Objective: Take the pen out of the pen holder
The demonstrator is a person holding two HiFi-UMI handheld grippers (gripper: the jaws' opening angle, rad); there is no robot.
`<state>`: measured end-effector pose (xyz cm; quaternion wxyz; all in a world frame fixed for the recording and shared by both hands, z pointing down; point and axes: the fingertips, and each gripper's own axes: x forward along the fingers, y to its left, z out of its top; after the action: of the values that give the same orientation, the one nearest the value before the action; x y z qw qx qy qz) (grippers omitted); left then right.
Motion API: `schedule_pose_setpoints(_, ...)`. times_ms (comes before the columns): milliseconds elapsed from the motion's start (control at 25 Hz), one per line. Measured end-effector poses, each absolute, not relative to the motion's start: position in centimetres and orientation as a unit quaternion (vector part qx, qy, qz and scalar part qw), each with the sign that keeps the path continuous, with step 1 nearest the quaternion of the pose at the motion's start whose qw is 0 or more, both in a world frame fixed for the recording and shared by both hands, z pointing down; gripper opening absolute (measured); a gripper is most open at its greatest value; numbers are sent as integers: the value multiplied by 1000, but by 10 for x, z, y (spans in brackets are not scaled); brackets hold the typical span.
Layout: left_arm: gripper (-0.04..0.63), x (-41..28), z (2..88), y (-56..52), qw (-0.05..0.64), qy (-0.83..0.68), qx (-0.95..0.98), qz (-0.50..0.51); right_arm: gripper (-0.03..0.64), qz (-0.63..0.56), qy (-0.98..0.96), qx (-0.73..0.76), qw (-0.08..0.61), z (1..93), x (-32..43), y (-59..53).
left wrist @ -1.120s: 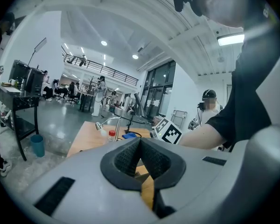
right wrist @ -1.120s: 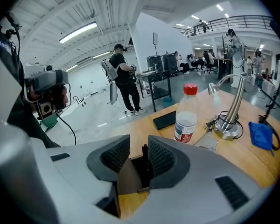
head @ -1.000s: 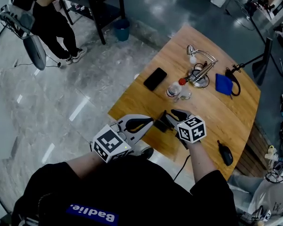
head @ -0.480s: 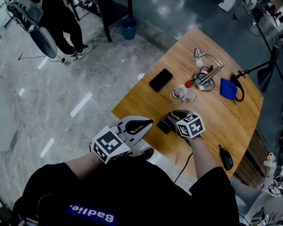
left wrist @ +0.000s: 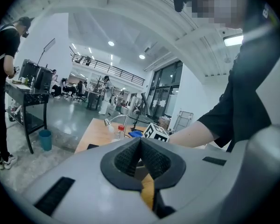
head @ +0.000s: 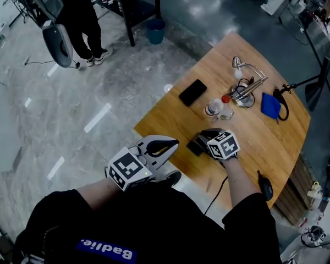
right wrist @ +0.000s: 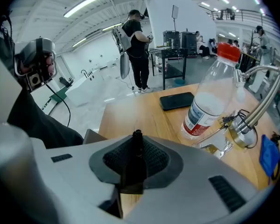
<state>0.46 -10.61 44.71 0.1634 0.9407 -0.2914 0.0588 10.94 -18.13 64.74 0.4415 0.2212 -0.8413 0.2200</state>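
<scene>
A black pen (right wrist: 137, 146) stands upright in a small black pen holder (head: 194, 146) near the front edge of the wooden table (head: 170, 122). My right gripper (head: 204, 138) points steeply down over the holder. Its jaws are closing, and in the right gripper view the pads sit tight against both sides of the pen, with the holder (right wrist: 130, 178) dark below it. My left gripper (head: 173, 143) hovers just off the table's edge to the left of the holder. In the left gripper view the left gripper (left wrist: 140, 157) has its pads together and nothing between them.
Behind the holder stand a water bottle (head: 213, 108) with a red cap, a small glass (head: 226, 114) and a metal desk lamp (head: 246, 84). A black phone (head: 192, 92) lies to the left, a blue pouch (head: 269, 105) far right, a dark object (head: 264, 186) near right. A person (head: 82, 10) stands across the floor.
My right gripper has come down onto the pen holder and its jaws have drawn in around the pen. The left gripper has stayed where it was.
</scene>
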Motion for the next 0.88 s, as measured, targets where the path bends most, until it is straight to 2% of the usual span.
schedule_pose_setpoints(120, -2, 5, 447, -106, 163, -289, 941, 58, 60, 214, -842, 226, 441, 645, 111, -182)
schedule_pose_setpoints(880, -2, 34, 429, -103, 145, -230, 961, 56, 60, 216, -855, 301, 363, 569, 136, -178)
